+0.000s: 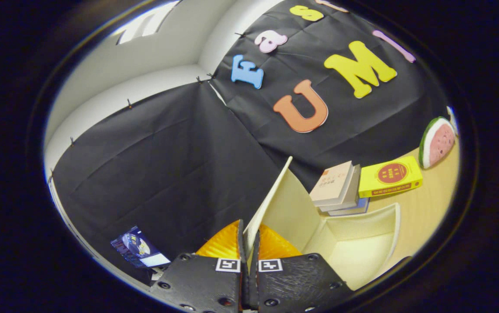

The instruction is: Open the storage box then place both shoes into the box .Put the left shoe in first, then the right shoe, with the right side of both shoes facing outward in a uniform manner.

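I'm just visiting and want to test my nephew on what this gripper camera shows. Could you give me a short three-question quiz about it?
1. True or false: the gripper has its two fingers pressed on the raised lid of the storage box.
2. What stands just beyond the box on the wooden table? A) a kettle B) a stack of books C) a shoe
3. Fill in: beside the yellow book, against the booth wall, leans a toy slice of ____.

Key
1. True: the lid's thin edge sits between the closed fingers, and the box stands open.
2. B
3. Watermelon
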Demonstrator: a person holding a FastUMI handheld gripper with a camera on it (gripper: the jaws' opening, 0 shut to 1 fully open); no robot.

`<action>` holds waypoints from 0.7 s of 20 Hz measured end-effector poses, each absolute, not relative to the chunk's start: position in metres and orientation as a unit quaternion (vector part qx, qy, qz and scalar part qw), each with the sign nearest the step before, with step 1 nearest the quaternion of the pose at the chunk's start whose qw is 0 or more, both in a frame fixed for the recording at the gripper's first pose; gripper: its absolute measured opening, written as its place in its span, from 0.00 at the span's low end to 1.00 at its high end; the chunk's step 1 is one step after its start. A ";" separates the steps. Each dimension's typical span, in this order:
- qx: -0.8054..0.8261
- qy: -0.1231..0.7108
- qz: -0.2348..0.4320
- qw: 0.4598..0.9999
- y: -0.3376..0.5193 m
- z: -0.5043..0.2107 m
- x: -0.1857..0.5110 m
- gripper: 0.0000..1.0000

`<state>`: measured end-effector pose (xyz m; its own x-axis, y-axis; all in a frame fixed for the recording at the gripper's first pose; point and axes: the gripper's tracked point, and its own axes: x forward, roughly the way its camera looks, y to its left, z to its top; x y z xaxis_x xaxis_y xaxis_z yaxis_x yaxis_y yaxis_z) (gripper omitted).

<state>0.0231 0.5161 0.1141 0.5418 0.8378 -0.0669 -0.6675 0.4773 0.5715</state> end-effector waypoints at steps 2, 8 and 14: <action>0.238 0.179 0.453 0.840 0.546 0.113 0.020 0.01; 0.156 0.146 0.508 0.835 0.617 0.100 -0.020 0.56; 0.112 0.096 0.496 0.856 0.611 0.093 -0.034 0.89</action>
<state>-0.0338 0.6109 0.0928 0.4901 0.8700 -0.0541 -0.8269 0.4836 0.2871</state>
